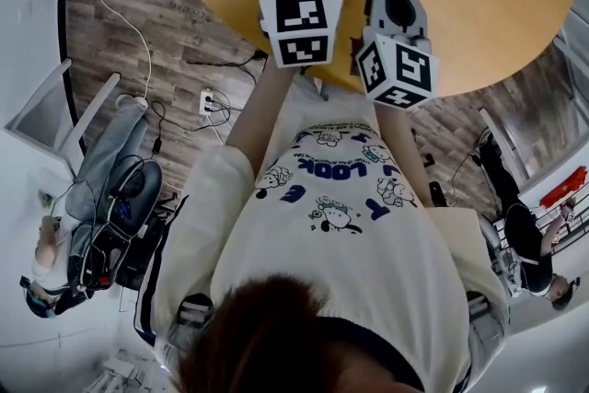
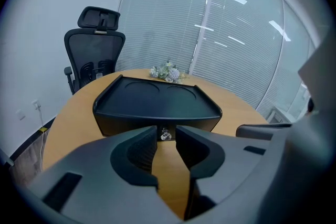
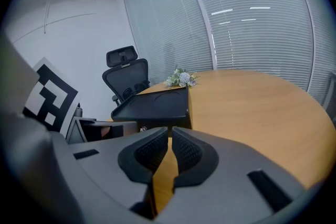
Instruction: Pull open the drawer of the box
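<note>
an office meeting room: round wooden table [image 2: 68,113], black swivel chair [image 2: 94,55], slatted window blinds [image 2: 236,34].

We see the box [image 2: 157,107] as matt black plastic with a small shiny metal knob [image 2: 165,135] on its front, the table [image 2: 68,123] under it smooth satin wood, and before it the left gripper [image 2: 166,140] in matt grey plastic with ribbed dark pads [image 2: 140,153].
</note>
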The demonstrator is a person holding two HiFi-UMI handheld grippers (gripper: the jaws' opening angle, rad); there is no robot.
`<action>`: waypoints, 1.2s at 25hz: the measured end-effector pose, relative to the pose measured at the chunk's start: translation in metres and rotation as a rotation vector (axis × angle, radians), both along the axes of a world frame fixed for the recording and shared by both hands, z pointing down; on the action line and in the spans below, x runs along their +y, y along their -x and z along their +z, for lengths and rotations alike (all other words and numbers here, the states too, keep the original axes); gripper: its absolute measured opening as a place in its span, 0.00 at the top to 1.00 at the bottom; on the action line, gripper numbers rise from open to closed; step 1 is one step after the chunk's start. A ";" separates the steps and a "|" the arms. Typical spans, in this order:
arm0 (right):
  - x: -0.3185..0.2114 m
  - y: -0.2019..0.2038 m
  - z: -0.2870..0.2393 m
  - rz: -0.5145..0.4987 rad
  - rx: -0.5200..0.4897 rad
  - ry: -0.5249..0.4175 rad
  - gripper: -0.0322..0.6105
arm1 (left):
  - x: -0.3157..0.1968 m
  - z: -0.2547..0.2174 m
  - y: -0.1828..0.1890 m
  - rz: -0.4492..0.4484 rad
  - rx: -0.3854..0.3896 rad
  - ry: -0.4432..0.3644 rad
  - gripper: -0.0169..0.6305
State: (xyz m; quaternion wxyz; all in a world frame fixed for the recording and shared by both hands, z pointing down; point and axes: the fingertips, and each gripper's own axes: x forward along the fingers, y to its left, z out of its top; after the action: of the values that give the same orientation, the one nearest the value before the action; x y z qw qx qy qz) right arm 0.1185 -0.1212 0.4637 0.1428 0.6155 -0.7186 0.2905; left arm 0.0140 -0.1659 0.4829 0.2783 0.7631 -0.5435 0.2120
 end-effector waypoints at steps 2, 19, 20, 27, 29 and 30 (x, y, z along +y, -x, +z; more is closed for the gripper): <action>0.001 -0.001 0.003 0.002 0.000 0.006 0.88 | -0.001 0.005 -0.003 0.004 0.003 0.014 0.80; -0.006 -0.003 0.019 0.018 -0.007 0.040 0.89 | -0.015 0.036 -0.006 -0.001 0.019 0.105 0.76; -0.005 -0.002 0.019 0.018 -0.007 0.041 0.89 | -0.014 0.037 -0.006 0.001 0.019 0.110 0.76; -0.003 0.001 0.018 0.019 -0.006 0.046 0.89 | -0.013 0.039 -0.007 0.027 0.020 0.129 0.83; -0.003 0.002 0.018 0.018 -0.006 0.046 0.88 | -0.013 0.040 -0.008 0.029 0.017 0.128 0.85; -0.003 0.002 0.018 0.018 -0.007 0.046 0.88 | -0.013 0.040 -0.008 0.026 0.016 0.127 0.85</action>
State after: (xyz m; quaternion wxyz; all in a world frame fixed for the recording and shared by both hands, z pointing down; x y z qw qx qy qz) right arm 0.1167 -0.1240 0.4815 0.1517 0.6176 -0.7066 0.3102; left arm 0.0224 -0.1788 0.5226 0.3280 0.7525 -0.5166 0.2435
